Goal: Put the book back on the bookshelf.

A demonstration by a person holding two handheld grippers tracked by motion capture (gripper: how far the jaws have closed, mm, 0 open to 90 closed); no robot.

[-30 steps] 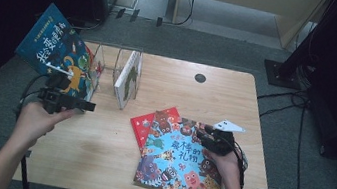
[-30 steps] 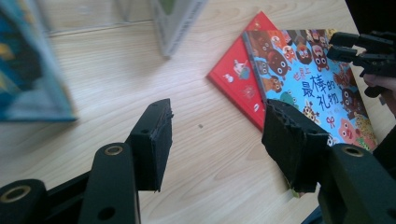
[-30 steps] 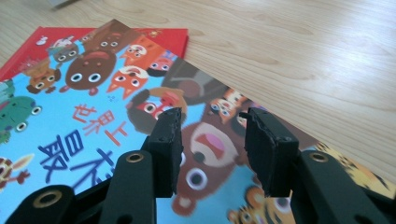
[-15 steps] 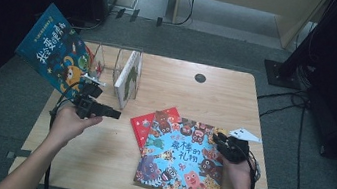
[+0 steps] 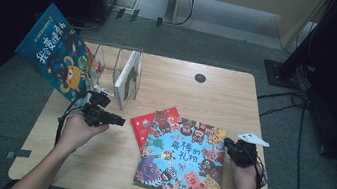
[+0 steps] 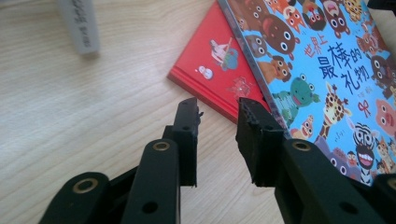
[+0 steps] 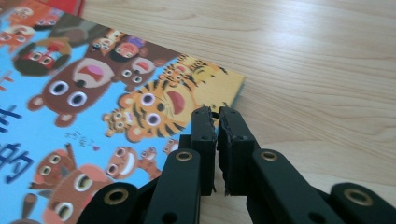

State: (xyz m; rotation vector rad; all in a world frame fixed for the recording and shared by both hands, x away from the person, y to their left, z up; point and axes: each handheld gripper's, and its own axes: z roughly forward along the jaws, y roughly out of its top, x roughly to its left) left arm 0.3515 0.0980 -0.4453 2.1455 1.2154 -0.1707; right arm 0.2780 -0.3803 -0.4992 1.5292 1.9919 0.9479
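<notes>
Now, counter (image 5: 168, 82) w/ blue animal book (image 5: 182, 157) lying over red book (image 5: 144, 124) | right gripper (image 7: 217, 116) at blue book's right edge, jaws just closing, nearly together, nothing betw. | left gripper (image 6: 217, 109) low, aimed at red book's corner, jaws narrowing, part apart, empty | tip: slide under edge before pinching.

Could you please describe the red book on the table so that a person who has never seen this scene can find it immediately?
On the wooden table, look at the big blue animal picture book lying near the front. The red book lies flat, partly tucked under its left edge, with only a red strip showing. It is plain red and smaller, while its neighbour is blue and crowded with animals.
</notes>
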